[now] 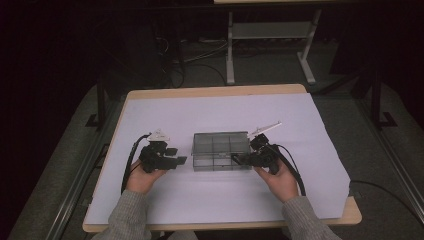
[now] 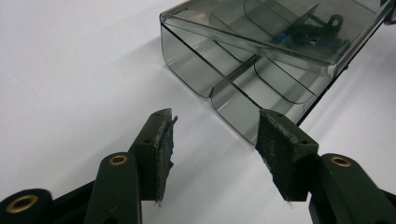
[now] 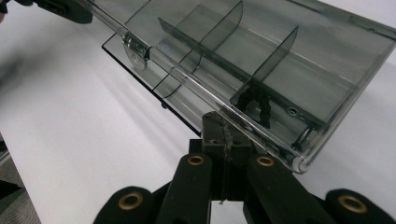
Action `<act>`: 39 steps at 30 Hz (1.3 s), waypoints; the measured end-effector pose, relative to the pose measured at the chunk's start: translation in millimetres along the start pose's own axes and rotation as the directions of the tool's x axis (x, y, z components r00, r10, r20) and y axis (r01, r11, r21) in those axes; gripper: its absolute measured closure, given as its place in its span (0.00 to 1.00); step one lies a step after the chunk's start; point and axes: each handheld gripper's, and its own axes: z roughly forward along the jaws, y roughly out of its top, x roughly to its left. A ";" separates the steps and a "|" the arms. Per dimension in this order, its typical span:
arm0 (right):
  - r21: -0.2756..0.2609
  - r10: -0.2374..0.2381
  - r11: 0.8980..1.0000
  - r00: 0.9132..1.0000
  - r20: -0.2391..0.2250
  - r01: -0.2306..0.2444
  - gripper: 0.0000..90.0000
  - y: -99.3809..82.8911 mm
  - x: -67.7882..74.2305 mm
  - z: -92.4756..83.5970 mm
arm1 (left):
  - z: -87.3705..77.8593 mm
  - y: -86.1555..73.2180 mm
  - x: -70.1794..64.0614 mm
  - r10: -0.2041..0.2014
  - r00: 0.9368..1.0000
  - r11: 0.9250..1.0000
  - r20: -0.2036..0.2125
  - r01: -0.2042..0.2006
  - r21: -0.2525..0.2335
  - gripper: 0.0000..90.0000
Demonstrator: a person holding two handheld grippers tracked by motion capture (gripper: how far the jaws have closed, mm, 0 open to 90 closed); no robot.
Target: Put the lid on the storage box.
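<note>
My right gripper (image 3: 223,154), jaws together, pinches the front edge of the smoky plastic compartment box (image 1: 220,150) at frame centre; my left gripper (image 2: 215,149) gapes empty beside it.

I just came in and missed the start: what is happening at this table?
A person works on a clear compartment box on a white sheet. The right gripper is shut at the box's near edge, under its lid. The left gripper is open beside the box's other end, holding nothing.
</note>
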 end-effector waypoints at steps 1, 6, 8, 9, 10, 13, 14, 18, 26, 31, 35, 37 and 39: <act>0.001 -0.002 1.000 1.000 0.001 0.002 1.00 -0.4 0.0 0.8 | 0.3 -0.3 -0.3 -0.009 1.000 1.000 0.001 0.009 -0.006 0.51; 0.001 -0.004 1.000 1.000 0.000 0.004 1.00 -1.9 0.0 1.9 | 1.1 -4.1 1.9 -0.012 1.000 1.000 0.005 0.012 -0.004 0.51; 0.003 0.000 1.000 1.000 -0.001 0.000 1.00 -2.8 0.2 2.5 | 0.6 -4.4 2.2 -0.016 1.000 1.000 0.009 0.016 -0.007 0.51; 0.005 -0.003 1.000 1.000 -0.001 0.003 1.00 -3.1 0.4 2.9 | 0.1 -4.3 1.9 -0.013 1.000 1.000 0.002 0.013 -0.008 0.51; 0.002 -0.008 1.000 1.000 -0.003 0.008 1.00 -3.8 0.5 3.3 | -0.2 -4.4 2.1 -0.012 1.000 1.000 0.001 0.012 -0.009 0.51; 0.002 -0.005 1.000 1.000 -0.005 0.005 1.00 -5.0 1.6 3.3 | -0.2 -5.2 2.4 -0.018 1.000 1.000 0.002 0.018 -0.015 0.51; 0.002 -0.007 1.000 1.000 -0.004 0.007 1.00 -5.4 1.8 3.7 | 0.2 -5.7 2.4 -0.020 1.000 1.000 -0.001 0.020 -0.015 0.50; 0.001 -0.010 1.000 1.000 -0.007 0.010 1.00 -7.0 1.7 4.1 | 1.0 -6.5 2.9 -0.022 1.000 1.000 -0.001 0.022 -0.015 0.50; 0.017 -0.024 1.000 1.000 -0.009 0.024 1.00 -8.2 2.9 7.1 | -0.5 -6.6 4.0 -0.020 1.000 1.000 0.000 0.020 -0.017 0.50; 0.020 -0.021 1.000 1.000 -0.012 0.021 1.00 -9.5 3.4 7.8 | -1.0 -7.1 4.1 -0.027 1.000 0.999 -0.004 0.027 -0.025 0.50; 0.022 -0.019 1.000 1.000 -0.011 0.019 1.00 -10.7 2.7 8.7 | -1.2 -7.1 3.8 -0.025 1.000 0.999 -0.005 0.025 -0.023 0.50; 0.023 -0.020 1.000 1.000 -0.010 0.020 1.00 -11.0 2.8 8.7 | -0.9 -7.1 3.8 -0.026 1.000 0.999 -0.004 0.026 -0.024 0.50; 0.022 -0.019 1.000 1.000 -0.011 0.020 1.00 -11.1 2.5 8.7 | -1.1 -7.1 3.8 -0.025 1.000 0.999 -0.004 0.025 -0.022 0.50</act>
